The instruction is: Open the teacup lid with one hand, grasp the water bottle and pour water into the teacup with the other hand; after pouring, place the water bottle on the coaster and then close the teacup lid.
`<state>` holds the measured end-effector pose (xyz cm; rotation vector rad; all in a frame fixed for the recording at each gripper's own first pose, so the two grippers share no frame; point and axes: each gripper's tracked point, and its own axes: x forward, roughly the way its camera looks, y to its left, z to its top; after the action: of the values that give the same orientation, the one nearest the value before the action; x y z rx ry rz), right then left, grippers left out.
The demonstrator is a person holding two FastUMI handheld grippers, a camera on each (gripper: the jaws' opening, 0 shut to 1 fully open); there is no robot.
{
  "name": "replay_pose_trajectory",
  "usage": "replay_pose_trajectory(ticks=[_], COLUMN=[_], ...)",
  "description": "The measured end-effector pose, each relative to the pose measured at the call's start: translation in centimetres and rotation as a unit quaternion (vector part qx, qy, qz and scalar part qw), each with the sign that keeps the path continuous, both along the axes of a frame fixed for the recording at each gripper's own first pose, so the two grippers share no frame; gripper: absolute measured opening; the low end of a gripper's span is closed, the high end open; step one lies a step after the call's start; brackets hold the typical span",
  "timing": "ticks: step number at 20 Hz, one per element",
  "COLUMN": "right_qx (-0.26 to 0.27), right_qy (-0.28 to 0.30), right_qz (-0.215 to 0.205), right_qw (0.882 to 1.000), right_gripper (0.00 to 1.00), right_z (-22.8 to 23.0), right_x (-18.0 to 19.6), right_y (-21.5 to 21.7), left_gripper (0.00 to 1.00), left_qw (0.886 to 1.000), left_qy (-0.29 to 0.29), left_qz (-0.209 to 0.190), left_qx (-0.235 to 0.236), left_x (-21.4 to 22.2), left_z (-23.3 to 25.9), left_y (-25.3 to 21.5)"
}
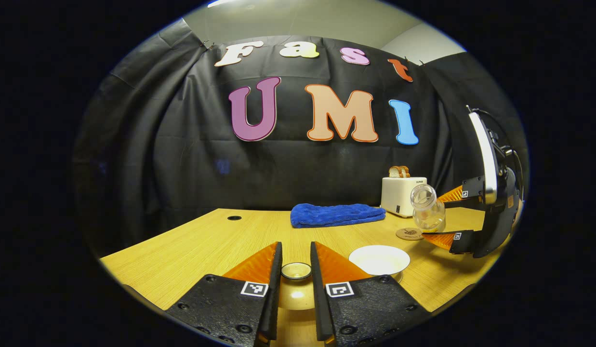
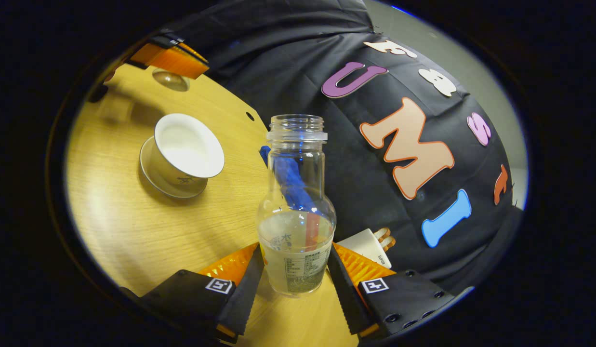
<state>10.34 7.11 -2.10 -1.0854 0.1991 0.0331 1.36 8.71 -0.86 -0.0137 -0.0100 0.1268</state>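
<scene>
Right gripper tilts the water bottle toward the teacup.

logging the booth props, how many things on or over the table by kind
teacup: 1
teacup lid: 1
water bottle: 1
coaster: 1
blue towel: 1
toaster: 1
bread slices: 2
total: 8

Ahead of the left gripper, a folded blue towel lies at the far side of the wooden table. To the gripper's front right a white toaster stands just beside the towel, bread slices poking out on top.
</scene>
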Motion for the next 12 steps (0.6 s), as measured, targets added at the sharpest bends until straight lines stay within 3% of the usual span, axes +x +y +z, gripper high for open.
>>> replay_pose_trajectory(ticks=[12], right_qx=[-0.154], right_qy=[-0.037], right_qz=[0.016], right_qw=[0.987], right_gripper=[0.8], right_z=[0.69], right_x=[0.67], right_y=[0.45], left_gripper=[0.29], left_qw=[1.0], left_qy=[0.0], left_qz=[0.001], left_qx=[0.0], left_x=[-0.2], left_z=[0.03], left_y=[0.03])
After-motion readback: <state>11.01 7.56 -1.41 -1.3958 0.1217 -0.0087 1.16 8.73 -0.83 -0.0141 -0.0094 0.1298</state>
